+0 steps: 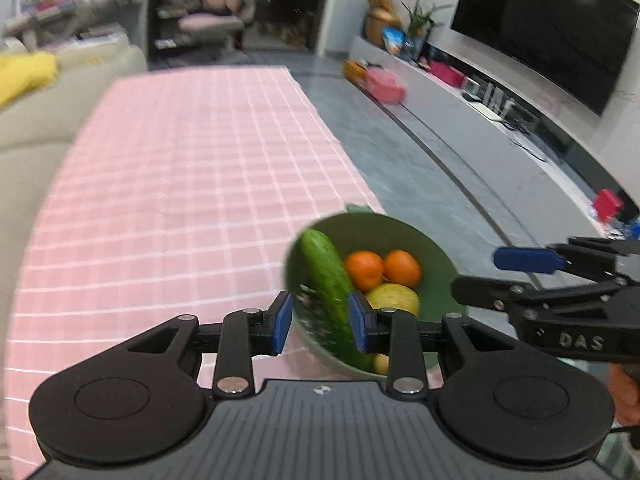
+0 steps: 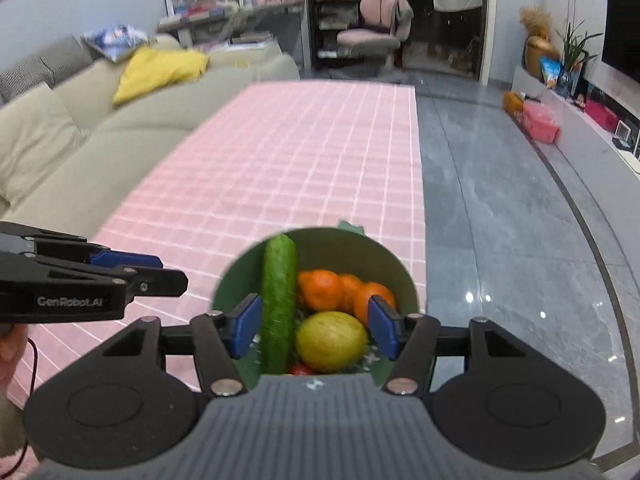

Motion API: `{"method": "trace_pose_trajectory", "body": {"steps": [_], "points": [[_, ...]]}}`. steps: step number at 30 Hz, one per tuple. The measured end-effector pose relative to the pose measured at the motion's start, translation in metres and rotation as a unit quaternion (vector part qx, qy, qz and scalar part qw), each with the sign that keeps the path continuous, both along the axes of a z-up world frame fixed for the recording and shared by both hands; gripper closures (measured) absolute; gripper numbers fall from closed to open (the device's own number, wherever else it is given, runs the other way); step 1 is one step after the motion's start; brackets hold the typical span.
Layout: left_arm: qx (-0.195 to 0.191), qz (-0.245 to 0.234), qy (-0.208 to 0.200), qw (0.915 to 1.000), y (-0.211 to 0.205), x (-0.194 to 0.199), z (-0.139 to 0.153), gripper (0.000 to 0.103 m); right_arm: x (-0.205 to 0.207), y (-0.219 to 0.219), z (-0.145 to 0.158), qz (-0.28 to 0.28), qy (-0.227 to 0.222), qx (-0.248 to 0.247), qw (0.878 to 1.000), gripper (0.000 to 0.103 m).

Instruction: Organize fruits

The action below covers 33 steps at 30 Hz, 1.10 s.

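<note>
Both tongs, left (image 1: 320,322) and right (image 2: 314,330), gape over fruit bowl (image 2: 404,280) (cucumber (image 2: 278,300) inside).

Pink checked tablecloth (image 2: 304,168): bare from the far edge to the green bowl (image 2: 394,276), open to approach. Bowl at the near right corner, crowded: cucumber (image 2: 278,300) leaning lengthwise on its left wall, oranges (image 2: 320,290) behind, yellow fruit (image 2: 332,342) in front, little gap between. Sofa (image 2: 80,128) borders the table's left side; grey floor (image 2: 500,220) open on the right
</note>
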State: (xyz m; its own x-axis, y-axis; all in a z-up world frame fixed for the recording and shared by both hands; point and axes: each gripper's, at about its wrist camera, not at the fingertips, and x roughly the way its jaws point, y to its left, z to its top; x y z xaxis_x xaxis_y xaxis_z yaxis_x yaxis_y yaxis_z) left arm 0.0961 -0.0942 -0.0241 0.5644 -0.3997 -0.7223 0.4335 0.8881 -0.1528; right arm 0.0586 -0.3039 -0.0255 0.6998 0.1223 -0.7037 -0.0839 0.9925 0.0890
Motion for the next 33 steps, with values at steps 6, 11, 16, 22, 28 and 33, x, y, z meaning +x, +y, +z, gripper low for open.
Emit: {"method": "trace_pose_trajectory", "body": {"steps": [6, 11, 16, 22, 28, 33], "points": [[0.046, 0.040, -0.056, 0.9966, 0.015, -0.033, 0.009, 0.060, -0.034, 0.026, 0.005, -0.006, -0.033, -0.001, 0.999, 0.046], [0.066, 0.088, -0.070, 0.9914, 0.026, -0.056, 0.009, 0.048, -0.057, 0.044, -0.001, -0.023, -0.035, 0.000, 0.999, 0.037], [0.088, 0.101, -0.074, 0.9881, 0.027, -0.068, 0.002, 0.031, -0.072, 0.059, -0.007, -0.015, -0.032, -0.022, 0.999, 0.032], [0.111, 0.094, -0.055, 0.9879, 0.026, -0.069, -0.014, 0.029, -0.077, 0.061, -0.013, -0.016, -0.028, -0.037, 0.999, 0.024], [0.109, 0.090, -0.035, 0.9893, 0.026, -0.076, -0.019, 0.029, -0.076, 0.058, -0.020, -0.034, -0.017, -0.034, 0.999, 0.020], [0.101, 0.095, -0.033, 0.9898, 0.031, -0.078, -0.017, 0.029, -0.075, 0.054, -0.024, -0.043, -0.006, -0.031, 0.999, 0.019]]}}
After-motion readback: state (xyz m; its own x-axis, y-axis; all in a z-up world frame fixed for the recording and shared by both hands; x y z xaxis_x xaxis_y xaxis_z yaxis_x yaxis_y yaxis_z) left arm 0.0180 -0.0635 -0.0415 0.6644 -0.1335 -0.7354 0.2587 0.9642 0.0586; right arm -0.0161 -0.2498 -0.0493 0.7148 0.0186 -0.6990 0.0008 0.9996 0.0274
